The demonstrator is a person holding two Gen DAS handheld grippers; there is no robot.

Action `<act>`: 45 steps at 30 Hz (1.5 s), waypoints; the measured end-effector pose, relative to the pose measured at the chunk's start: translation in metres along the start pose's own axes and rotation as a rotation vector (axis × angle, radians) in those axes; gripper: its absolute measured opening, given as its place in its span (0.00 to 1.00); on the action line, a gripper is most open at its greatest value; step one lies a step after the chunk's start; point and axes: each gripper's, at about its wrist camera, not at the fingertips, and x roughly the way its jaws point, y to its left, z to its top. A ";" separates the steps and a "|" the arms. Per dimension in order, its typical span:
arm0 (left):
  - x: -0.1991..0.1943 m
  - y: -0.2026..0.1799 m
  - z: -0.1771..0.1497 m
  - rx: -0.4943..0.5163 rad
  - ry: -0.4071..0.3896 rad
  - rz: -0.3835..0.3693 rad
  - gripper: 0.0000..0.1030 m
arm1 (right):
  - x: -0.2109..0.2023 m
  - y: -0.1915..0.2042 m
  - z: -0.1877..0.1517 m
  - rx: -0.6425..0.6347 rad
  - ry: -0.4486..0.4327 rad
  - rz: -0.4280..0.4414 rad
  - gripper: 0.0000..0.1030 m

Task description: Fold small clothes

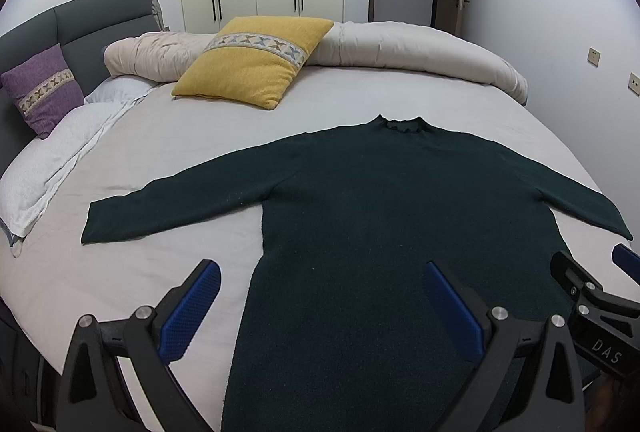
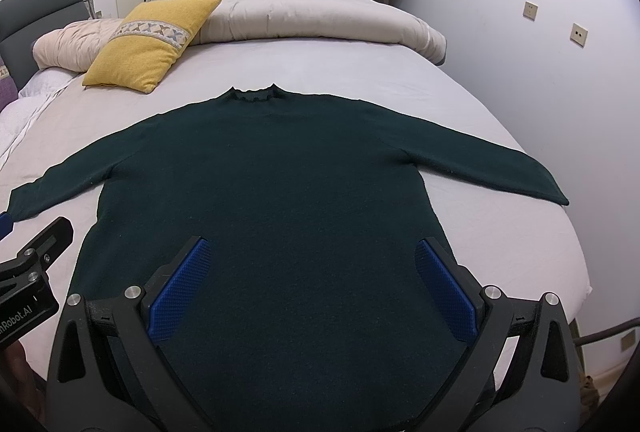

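Note:
A dark green long-sleeved sweater point(image 1: 380, 200) lies flat on the bed, neck away from me, both sleeves spread out; it also fills the right wrist view point(image 2: 288, 184). My left gripper point(image 1: 320, 282) is open and empty, hovering over the sweater's lower left side, one blue pad over the sheet. My right gripper point(image 2: 310, 258) is open and empty above the sweater's lower body. The right gripper shows at the right edge of the left wrist view point(image 1: 592, 272), and the left gripper at the left edge of the right wrist view point(image 2: 32, 240).
The bed has a light grey sheet point(image 1: 200, 136). A yellow pillow point(image 1: 252, 60), a purple pillow point(image 1: 42, 90) and a rolled beige duvet point(image 1: 420, 52) lie at the far side. A white towel point(image 1: 52, 168) lies at left. The wall point(image 2: 540, 92) is close on the right.

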 end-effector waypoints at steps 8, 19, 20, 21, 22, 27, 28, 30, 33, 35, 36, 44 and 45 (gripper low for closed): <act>0.001 0.000 -0.001 -0.001 0.001 -0.001 1.00 | -0.001 0.004 -0.002 -0.005 0.001 0.001 1.00; 0.001 0.001 -0.002 -0.004 0.004 -0.006 1.00 | 0.003 0.004 0.000 -0.011 0.005 0.005 1.00; 0.003 0.002 -0.003 -0.006 0.007 -0.009 1.00 | 0.004 0.003 0.000 -0.010 0.006 0.006 1.00; 0.004 0.002 -0.004 -0.009 0.010 -0.010 1.00 | 0.005 0.002 0.000 -0.008 0.008 0.009 1.00; 0.006 0.003 -0.005 -0.011 0.013 -0.011 1.00 | 0.005 0.003 0.000 -0.009 0.009 0.007 1.00; 0.022 -0.001 -0.010 -0.023 0.072 -0.066 1.00 | 0.015 -0.012 0.002 0.022 0.019 0.039 1.00; 0.025 -0.001 -0.008 -0.031 0.086 -0.080 1.00 | 0.019 -0.022 0.004 0.047 0.020 0.056 1.00; 0.037 -0.004 -0.010 -0.051 0.124 -0.117 1.00 | 0.025 -0.049 0.009 0.100 0.010 0.073 1.00; 0.053 -0.012 -0.011 -0.060 0.168 -0.164 1.00 | 0.042 -0.115 0.016 0.233 -0.011 0.096 1.00; 0.064 -0.018 -0.010 -0.071 0.201 -0.217 1.00 | 0.061 -0.183 0.017 0.379 -0.019 0.103 1.00; 0.070 -0.021 -0.007 -0.080 0.217 -0.242 1.00 | 0.073 -0.219 0.015 0.465 -0.010 0.095 1.00; 0.109 -0.055 0.013 -0.107 0.201 -0.385 1.00 | 0.150 -0.438 -0.044 1.085 0.044 0.159 0.75; 0.112 -0.062 0.015 -0.081 0.203 -0.381 1.00 | 0.157 -0.452 -0.047 1.120 0.033 0.189 0.73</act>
